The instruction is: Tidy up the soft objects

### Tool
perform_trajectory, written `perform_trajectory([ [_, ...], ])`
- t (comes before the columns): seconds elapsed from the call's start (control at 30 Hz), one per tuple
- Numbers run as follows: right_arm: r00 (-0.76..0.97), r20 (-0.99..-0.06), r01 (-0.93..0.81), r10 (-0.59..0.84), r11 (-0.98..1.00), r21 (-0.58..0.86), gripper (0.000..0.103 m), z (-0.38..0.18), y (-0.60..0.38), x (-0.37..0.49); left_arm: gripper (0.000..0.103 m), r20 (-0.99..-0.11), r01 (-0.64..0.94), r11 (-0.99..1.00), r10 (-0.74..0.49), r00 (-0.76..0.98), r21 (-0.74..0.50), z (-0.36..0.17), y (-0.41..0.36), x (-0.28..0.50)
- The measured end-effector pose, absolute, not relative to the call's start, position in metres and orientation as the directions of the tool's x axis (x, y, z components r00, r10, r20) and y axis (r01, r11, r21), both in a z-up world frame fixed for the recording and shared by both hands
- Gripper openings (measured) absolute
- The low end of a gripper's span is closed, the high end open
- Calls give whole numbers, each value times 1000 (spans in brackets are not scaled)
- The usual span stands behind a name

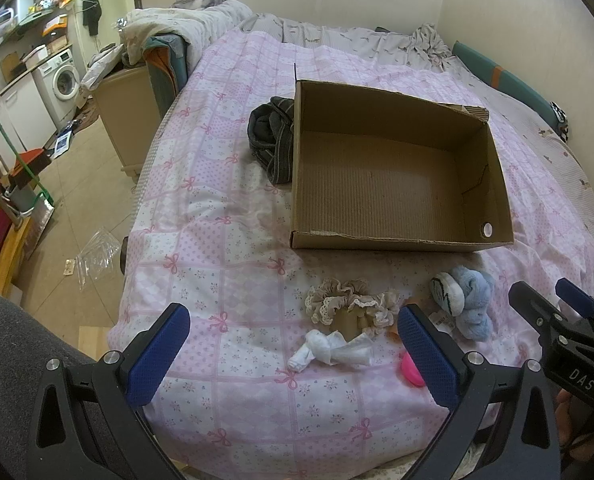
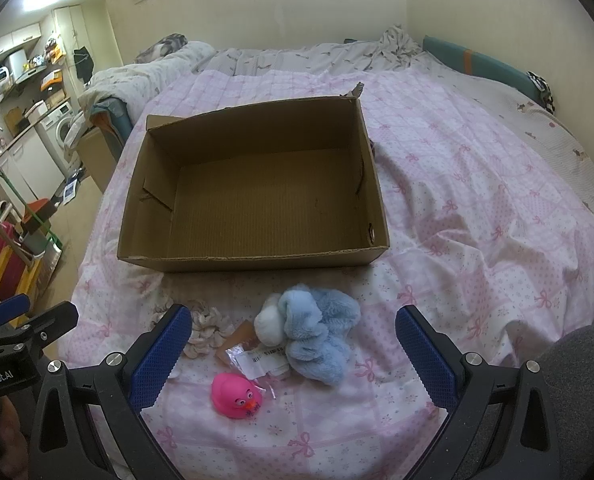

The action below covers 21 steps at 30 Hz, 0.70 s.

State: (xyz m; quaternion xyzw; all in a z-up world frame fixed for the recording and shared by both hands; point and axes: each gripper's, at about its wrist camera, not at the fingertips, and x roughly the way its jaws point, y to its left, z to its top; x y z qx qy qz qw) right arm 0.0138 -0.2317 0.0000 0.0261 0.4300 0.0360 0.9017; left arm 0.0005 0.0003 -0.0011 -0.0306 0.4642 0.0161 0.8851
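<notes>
Several soft, light, squashable pieces are lying near the empty cardboard box (image 2: 253,188) — one blue plush (image 2: 317,336), best pinched at its bulk, one white sock (image 1: 329,350), two scrunchies (image 1: 351,304), one pink duck (image 2: 235,394) — while left gripper (image 1: 293,350) and right gripper (image 2: 293,348) are hovering wide open, holding nothing.

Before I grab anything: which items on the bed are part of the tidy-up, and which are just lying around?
Job:
box, empty
blue plush
scrunchies
white sock
dark garment, left of box
pink duck, probably

Lying about:
quilt
pillow
washing machine
plastic bag on floor

Both claws open.
</notes>
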Motion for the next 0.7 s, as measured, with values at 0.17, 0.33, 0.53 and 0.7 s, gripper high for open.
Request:
perform_trajectory([
  [0.17,627,-774,-42,88,996,79,103,1,-233,15,103,-824,-58,998,3,567,-36,-3,0,2],
  [0.33,628,-774,-40,86,996,79,103,0,-233,15,103,-824,-58,998,3,567,-36,-3,0,1],
  [0.53,627,-774,-40,87,996,80,103,-1,-232,14,103,-824,-58,998,4,566,-36,-4,1,1],
  [0.7,627,-774,-40,88,996,81,103,0,-232,15,103,-824,-58,998,3,566,-35,-4,0,1],
])
